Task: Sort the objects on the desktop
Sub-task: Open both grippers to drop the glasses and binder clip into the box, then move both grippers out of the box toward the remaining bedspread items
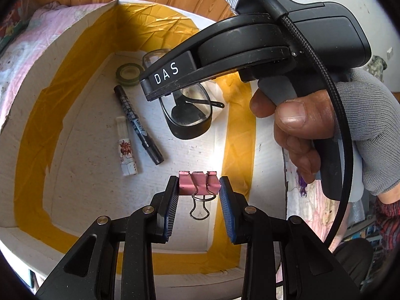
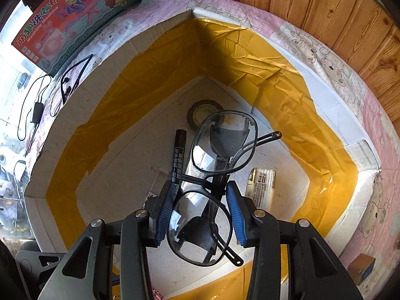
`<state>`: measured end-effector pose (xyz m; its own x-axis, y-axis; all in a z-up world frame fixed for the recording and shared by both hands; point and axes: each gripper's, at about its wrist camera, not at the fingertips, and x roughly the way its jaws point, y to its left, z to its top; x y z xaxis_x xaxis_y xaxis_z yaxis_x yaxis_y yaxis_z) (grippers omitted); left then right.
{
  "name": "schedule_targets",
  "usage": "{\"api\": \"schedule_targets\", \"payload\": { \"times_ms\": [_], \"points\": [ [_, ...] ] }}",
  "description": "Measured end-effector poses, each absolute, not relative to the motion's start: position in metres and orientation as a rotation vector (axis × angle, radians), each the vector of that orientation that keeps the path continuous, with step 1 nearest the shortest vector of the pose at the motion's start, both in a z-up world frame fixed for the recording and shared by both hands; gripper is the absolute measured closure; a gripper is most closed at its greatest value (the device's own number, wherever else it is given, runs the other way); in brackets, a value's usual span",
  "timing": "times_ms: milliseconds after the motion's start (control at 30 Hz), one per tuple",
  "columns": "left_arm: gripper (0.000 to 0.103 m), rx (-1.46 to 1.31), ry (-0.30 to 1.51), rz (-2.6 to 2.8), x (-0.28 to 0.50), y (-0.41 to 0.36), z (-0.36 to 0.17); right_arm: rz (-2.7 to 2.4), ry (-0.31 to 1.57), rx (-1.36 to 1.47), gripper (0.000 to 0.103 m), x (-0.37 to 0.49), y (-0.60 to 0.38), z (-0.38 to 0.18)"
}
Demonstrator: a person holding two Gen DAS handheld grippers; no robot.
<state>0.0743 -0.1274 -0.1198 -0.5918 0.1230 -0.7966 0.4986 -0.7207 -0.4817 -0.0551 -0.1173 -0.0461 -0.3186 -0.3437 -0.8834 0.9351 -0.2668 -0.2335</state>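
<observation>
My left gripper (image 1: 199,186) is shut on a pink binder clip (image 1: 200,183), its wire handle hanging toward the camera, above the floor of a white box lined with yellow tape (image 1: 37,125). A gloved hand (image 1: 362,130) holds my right gripper (image 1: 165,85) at the upper right, over the same box (image 2: 125,95). That right gripper (image 2: 200,187) is shut on black-framed glasses (image 2: 225,140) near the bridge. The glasses (image 1: 190,117) hang low in the box; whether they touch its floor I cannot tell.
On the box floor lie a black marker (image 1: 137,125), a green tape roll (image 1: 128,73), a white tube (image 1: 126,147) and a white-gold packet (image 2: 261,187). A pink quilt (image 2: 325,57) surrounds the box, with a toy carton (image 2: 62,17) and cables (image 2: 37,110) at the left.
</observation>
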Motion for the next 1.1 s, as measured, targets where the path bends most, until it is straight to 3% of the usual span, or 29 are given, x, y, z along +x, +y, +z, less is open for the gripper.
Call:
{"api": "schedule_targets", "payload": {
  "times_ms": [367,500,1100],
  "points": [
    [0.066,1.334,1.101,-2.328,0.073,-0.129,-0.129,-1.751,1.020,0.937,0.058,-0.063,-0.124,-0.052],
    [0.065,1.323,1.101,-2.324,0.076,-0.128,-0.125,-1.756,0.989,0.936,0.053,-0.064,-0.118,-0.045],
    [0.065,1.272,0.997,-2.308,0.091,-0.103,-0.100,-1.691,0.988,0.882,0.053,-0.046,-0.071,-0.024]
  ]
}}
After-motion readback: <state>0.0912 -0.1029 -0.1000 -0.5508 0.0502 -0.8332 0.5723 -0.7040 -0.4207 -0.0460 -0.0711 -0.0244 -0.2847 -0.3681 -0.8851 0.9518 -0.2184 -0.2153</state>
